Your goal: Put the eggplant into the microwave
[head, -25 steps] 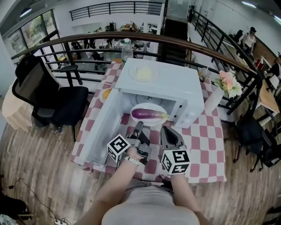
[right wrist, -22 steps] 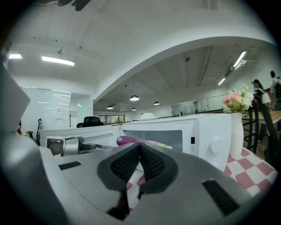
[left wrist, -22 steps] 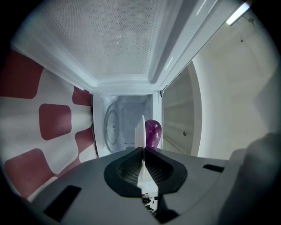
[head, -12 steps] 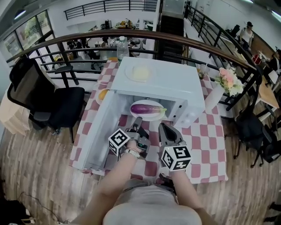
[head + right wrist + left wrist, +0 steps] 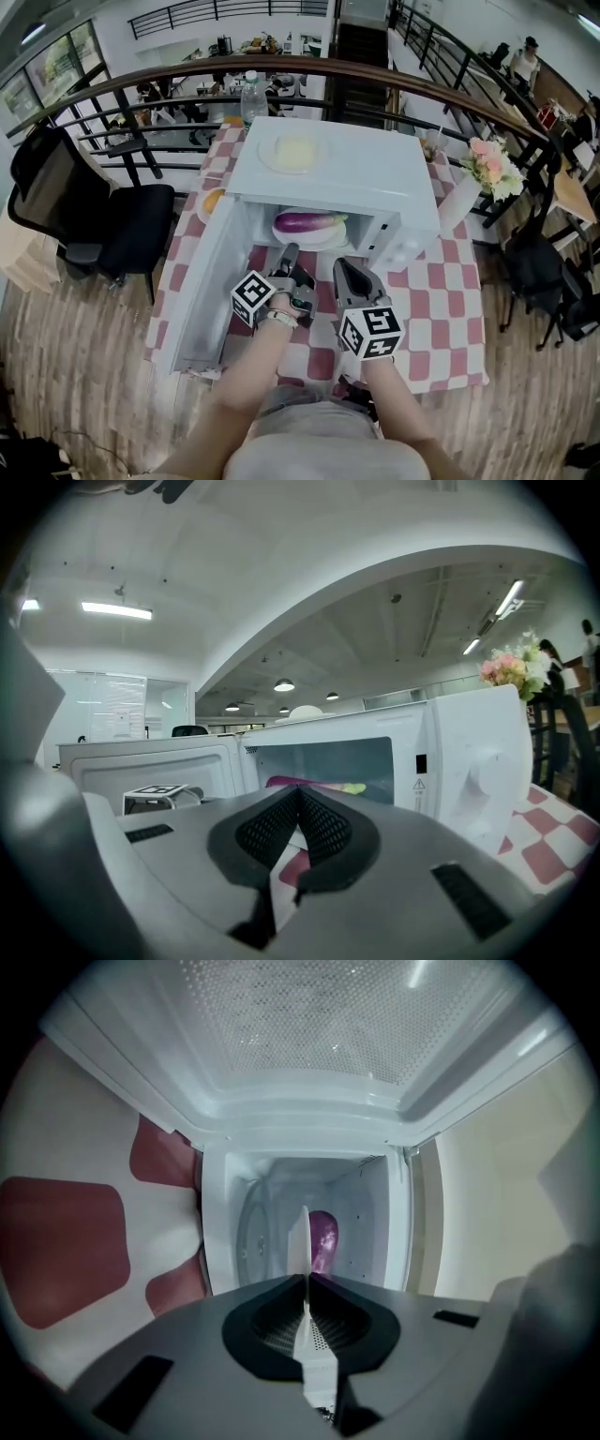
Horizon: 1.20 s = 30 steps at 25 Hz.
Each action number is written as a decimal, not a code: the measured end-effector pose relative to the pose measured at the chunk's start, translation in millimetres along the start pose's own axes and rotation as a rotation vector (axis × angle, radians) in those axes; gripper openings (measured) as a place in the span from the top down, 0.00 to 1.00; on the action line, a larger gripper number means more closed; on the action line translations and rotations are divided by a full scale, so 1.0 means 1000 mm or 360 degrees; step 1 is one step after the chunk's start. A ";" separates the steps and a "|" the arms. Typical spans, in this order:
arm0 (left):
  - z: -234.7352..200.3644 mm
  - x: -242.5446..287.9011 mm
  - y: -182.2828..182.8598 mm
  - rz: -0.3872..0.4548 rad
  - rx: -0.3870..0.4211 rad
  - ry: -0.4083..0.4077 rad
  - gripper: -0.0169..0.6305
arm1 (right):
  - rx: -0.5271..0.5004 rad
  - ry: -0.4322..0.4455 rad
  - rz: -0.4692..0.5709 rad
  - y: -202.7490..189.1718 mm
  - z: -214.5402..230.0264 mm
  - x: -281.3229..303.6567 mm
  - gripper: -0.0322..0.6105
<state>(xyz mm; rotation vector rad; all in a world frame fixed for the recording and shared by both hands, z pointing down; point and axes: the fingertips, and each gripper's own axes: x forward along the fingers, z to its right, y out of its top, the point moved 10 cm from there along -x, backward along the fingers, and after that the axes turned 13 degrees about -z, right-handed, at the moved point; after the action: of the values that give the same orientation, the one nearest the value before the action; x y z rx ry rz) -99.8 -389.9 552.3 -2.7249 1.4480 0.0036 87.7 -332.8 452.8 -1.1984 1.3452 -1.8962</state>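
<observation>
A purple eggplant (image 5: 305, 222) lies on a white plate (image 5: 302, 237) inside the open white microwave (image 5: 328, 164). The plate's far part is hidden under the microwave's top. My left gripper (image 5: 289, 251) is shut and empty, turned on its side, with its tips just before the plate's near rim. In the left gripper view the eggplant (image 5: 324, 1238) shows deep in the cavity behind the closed left gripper (image 5: 303, 1241). My right gripper (image 5: 342, 267) is shut with nothing in it, a little nearer me. The right gripper view has the eggplant (image 5: 300, 784) above the right gripper (image 5: 298, 794).
The microwave door (image 5: 202, 281) swings out to the left over the red-checked tablecloth (image 5: 441, 300). A plate (image 5: 293, 152) rests on the microwave. A water bottle (image 5: 248, 94), an orange thing (image 5: 214, 200), a flower vase (image 5: 489, 169) and a black chair (image 5: 84, 216) stand around.
Both grippers have moved a little and stayed shut. The plate with the eggplant now shows further under the microwave's top. The head view has shifted.
</observation>
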 end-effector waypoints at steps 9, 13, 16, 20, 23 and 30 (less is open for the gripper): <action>-0.022 0.013 0.009 0.0011 -0.0024 0.0036 0.95 | 0.0038 0.0000 -0.0059 -0.015 0.000 0.005 0.91; -0.027 0.017 0.010 0.0016 -0.0045 0.0039 0.95 | 0.0043 0.0000 -0.0084 -0.019 0.001 0.009 0.91; -0.031 0.018 0.010 0.0016 -0.0060 0.0055 0.95 | 0.0060 0.0007 -0.0102 -0.021 0.000 0.010 0.91; -0.035 0.019 0.013 0.0025 -0.0074 0.0085 0.95 | 0.0062 0.0008 -0.0119 -0.023 -0.002 0.010 0.91; -0.038 0.020 0.013 0.0029 -0.0086 0.0107 0.95 | 0.0064 0.0004 -0.0135 -0.025 -0.001 0.009 0.91; -0.042 0.022 0.012 0.0045 -0.0123 0.0153 0.95 | 0.0069 0.0009 -0.0154 -0.028 -0.002 0.013 0.91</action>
<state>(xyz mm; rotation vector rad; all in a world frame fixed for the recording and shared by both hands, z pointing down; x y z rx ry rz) -98.5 -417.6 592.9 -2.8019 1.5418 -0.0729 82.2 -332.0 482.9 -1.2582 1.2635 -1.9869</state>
